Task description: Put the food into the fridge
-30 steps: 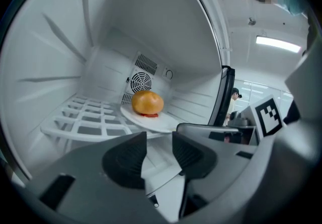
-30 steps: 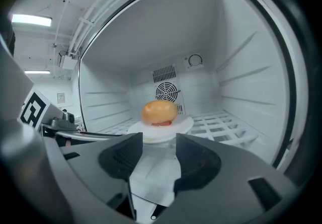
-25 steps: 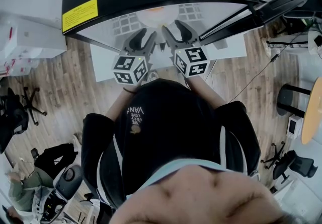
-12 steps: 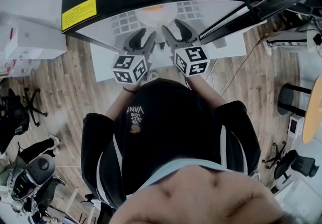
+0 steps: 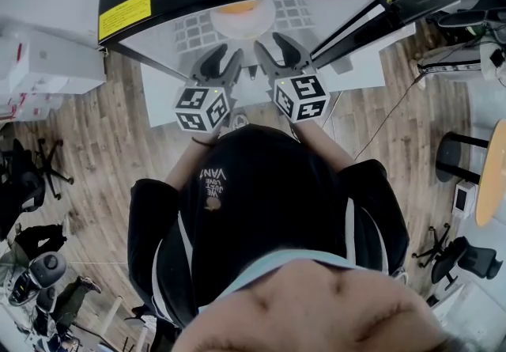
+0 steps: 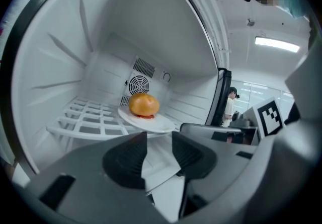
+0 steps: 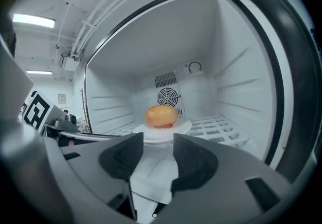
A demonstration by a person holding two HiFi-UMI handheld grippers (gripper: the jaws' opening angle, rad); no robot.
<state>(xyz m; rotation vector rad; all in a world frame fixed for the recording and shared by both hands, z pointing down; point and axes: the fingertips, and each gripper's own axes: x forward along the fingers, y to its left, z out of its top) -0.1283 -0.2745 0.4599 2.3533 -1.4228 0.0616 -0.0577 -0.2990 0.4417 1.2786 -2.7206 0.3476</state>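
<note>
White walls of the open fridge (image 6: pixel 60 57) are filling both gripper views, and wood flooring is showing around you in the head view. The food (image 6: pixel 144 104), a round orange-brown bun with something red under it, is sitting on a white plate (image 6: pixel 151 121), and that plate is resting on the wire shelf (image 6: pixel 85 120) in front of the fan grille (image 7: pixel 167 98). You are holding the left gripper (image 6: pixel 159 140) and the right gripper (image 7: pixel 158 140) side by side at the fridge mouth, short of the plate. Each one is standing with its jaws moderately apart and nothing between them, only white fridge lining showing through the gap.

By the look of it, the placing step is done and you are at the point of leaving the fridge. The next move is probably calling for you to draw both grippers straight back without brushing the plate rim. After that, the door (image 5: pixel 411 6), hanging open on your right, needs swinging shut, and the right gripper is the nearer one to it.
</note>
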